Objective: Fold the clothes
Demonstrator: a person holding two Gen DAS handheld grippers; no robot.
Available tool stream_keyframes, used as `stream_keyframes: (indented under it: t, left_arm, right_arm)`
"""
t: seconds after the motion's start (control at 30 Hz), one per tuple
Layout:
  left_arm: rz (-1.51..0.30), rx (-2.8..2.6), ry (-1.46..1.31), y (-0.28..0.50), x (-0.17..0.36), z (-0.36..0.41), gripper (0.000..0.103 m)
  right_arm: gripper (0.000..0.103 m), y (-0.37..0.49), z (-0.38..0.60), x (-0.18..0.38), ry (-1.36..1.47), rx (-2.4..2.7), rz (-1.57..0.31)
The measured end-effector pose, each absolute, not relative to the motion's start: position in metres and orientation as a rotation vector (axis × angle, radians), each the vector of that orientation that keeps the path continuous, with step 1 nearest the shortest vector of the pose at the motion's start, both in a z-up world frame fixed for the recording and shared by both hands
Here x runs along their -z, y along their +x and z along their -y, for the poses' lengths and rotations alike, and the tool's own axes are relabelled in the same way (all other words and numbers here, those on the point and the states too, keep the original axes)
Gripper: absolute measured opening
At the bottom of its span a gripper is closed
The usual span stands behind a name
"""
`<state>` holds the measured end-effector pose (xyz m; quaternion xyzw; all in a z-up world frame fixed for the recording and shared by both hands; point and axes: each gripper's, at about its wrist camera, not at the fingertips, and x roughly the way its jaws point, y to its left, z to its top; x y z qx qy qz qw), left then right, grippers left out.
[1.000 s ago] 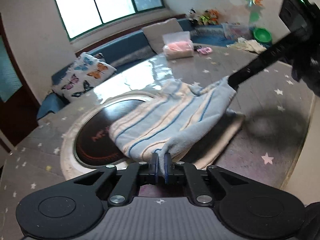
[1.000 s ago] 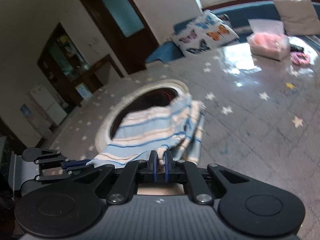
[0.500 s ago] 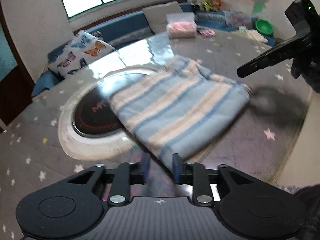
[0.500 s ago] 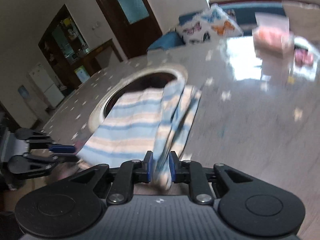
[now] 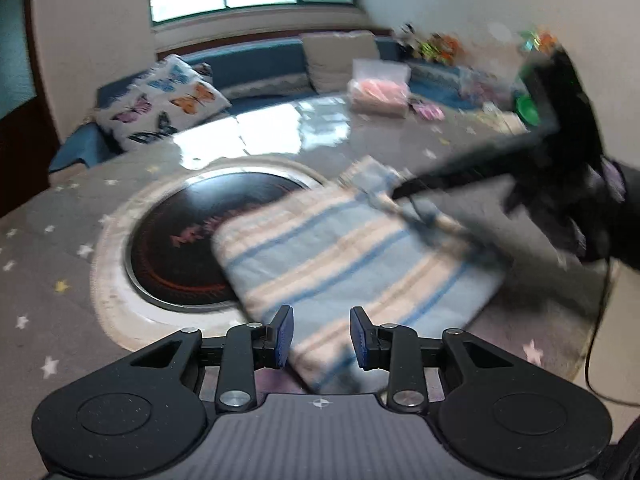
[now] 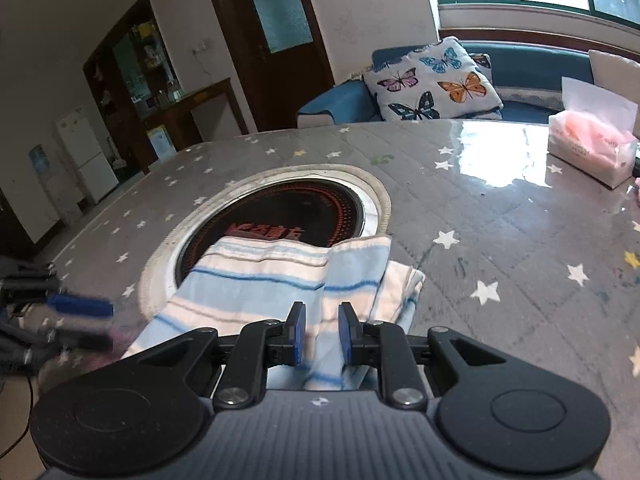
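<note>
Grey, star-printed table (image 6: 500, 208) with a round black inset cooktop (image 6: 304, 216). Folded blue-and-cream striped cloth (image 6: 280, 276) lying partly over that cooktop. Pink tissue pack (image 6: 592, 148) at the far edge.

- The striped towel (image 6: 280, 280) is soft woven cloth, matt, a little nubbly
- The table (image 6: 500, 216) wears a grey star-printed cover under a clear glossy film that mirrors the window
- The round cooktop (image 6: 296, 212) set in it is dark, smooth glass with a metal ring
- Both grippers, left (image 5: 320, 336) and right (image 6: 322, 332), are matt black plastic with blue rubbery pads
- The butterfly cushion (image 6: 432, 80) is printed fabric
</note>
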<state>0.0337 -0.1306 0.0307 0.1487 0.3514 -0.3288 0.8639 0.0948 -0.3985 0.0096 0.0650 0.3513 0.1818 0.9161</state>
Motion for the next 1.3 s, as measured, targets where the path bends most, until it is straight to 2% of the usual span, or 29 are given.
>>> stream_keyframes:
  t: [0.2, 0.5, 0.8, 1.07, 1.3]
  left_arm:
    - [-0.815, 0.666, 0.399, 0.021, -0.007, 0.121, 0.035]
    - [-0.772, 0.625, 0.364, 0.005, -0.024, 0.105, 0.034]
    - [-0.830, 0.647, 0.441, 0.002, -0.004, 0.116, 0.036]
    - [-0.755, 0.598, 0.342, 0.030, -0.031, 0.114, 0.035]
    - [-0.747, 0.575, 0.244, 0.080, -0.038, 0.133, 0.035]
  right_arm:
    - [0.016, 0.111, 0.406, 0.007, 0.137, -0.325, -0.745]
    - [0.017, 0.109, 0.401, -0.008, 0.107, -0.341, -0.717]
    - [0.018, 0.108, 0.397, 0.003, 0.080, -0.337, -0.740]
    - [0.018, 0.110, 0.399, -0.010, 0.089, -0.339, -0.698]
    - [0.018, 0.127, 0.400, 0.007, 0.122, -0.322, -0.732]
